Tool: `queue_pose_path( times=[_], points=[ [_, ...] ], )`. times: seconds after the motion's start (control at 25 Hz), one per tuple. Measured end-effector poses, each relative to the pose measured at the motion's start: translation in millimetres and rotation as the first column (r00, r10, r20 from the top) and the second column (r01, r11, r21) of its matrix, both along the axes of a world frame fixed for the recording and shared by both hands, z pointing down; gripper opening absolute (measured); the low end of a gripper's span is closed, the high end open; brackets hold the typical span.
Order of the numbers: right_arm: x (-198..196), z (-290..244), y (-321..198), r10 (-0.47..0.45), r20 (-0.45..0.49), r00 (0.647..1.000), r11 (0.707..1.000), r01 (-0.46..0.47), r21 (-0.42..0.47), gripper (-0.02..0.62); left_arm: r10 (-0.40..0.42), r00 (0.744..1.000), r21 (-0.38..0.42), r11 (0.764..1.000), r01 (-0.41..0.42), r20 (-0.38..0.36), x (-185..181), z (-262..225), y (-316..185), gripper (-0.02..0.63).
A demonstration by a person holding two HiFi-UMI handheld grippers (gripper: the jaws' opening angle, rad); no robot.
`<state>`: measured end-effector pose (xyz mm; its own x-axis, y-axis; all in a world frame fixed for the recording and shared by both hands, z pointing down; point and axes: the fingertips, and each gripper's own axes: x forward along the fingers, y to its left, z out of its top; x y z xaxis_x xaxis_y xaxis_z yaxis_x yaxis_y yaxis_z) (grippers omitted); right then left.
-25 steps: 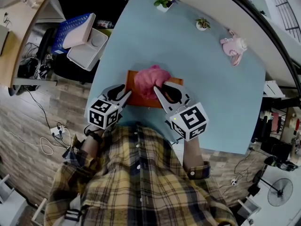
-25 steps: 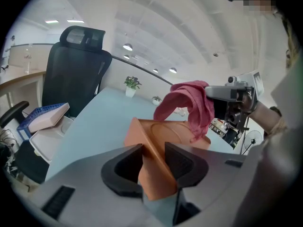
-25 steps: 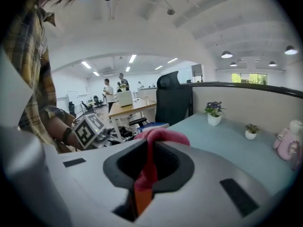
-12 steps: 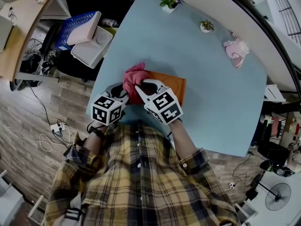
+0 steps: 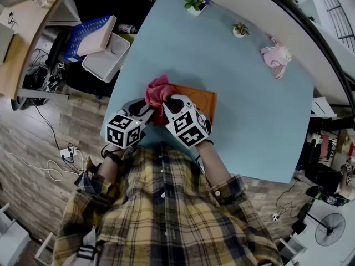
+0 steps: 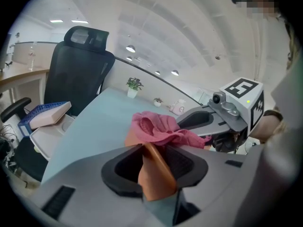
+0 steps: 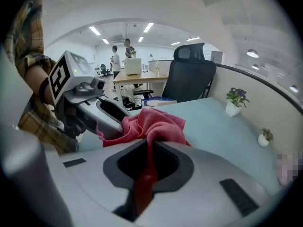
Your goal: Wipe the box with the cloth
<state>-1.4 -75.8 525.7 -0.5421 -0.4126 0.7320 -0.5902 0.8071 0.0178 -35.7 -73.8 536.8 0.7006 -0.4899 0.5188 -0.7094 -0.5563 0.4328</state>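
Wiping stage. Left gripper [image 5: 144, 111]: jaws clamped on the box [image 5: 201, 98] at its near-left corner; brace it steady. Right gripper [image 5: 169, 104]: jaws pinched on the cloth [image 5: 157, 90]; press down and stroke toward 3 o'clock. Cloth sits bunched on the box's left end, at 11 o'clock from the right gripper.

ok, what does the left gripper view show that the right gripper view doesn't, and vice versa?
Left gripper view only: edge of the orange box clamped in the left gripper, and a pink toy at the far side. Right gripper view only: tail of the pink cloth pinched in the right gripper, and people at a desk behind. Both: the other gripper at the bunched cloth, the blue table, black chair, potted plants.
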Motion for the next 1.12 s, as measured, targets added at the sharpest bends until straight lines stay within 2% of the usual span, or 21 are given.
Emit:
queue_pose_path(
  times=[0.12, 0.52, 0.76, 1.12],
  points=[
    [11.9, 1.3, 5.9, 0.003, -0.042, 0.999, 1.000, -0.002, 0.021, 0.035, 0.003, 1.000, 0.001, 1.000, -0.003, 0.003, 0.4, 0.0, 0.2, 0.143],
    [62.1, 0.9, 10.5, 0.104, -0.107, 0.989, 0.994, -0.100, 0.045, 0.035, 0.001, 1.000, 0.002, 1.000, -0.001, 0.001, -0.2, 0.3, 0.9, 0.144],
    [112.0, 4.4, 14.3, 0.228, -0.146, 0.963, 0.974, -0.224, 0.044, 0.035, 0.000, 1.000, 0.003, 1.000, 0.000, 0.000, -1.3, -0.5, 0.3, 0.143],
    [160.0, 0.3, 17.6, 0.308, -0.227, 0.924, 0.951, -0.298, 0.079, 0.035, -0.009, 1.000, 0.010, 1.000, 0.009, 0.003, -0.2, -0.6, 0.5, 0.143]
  ],
)
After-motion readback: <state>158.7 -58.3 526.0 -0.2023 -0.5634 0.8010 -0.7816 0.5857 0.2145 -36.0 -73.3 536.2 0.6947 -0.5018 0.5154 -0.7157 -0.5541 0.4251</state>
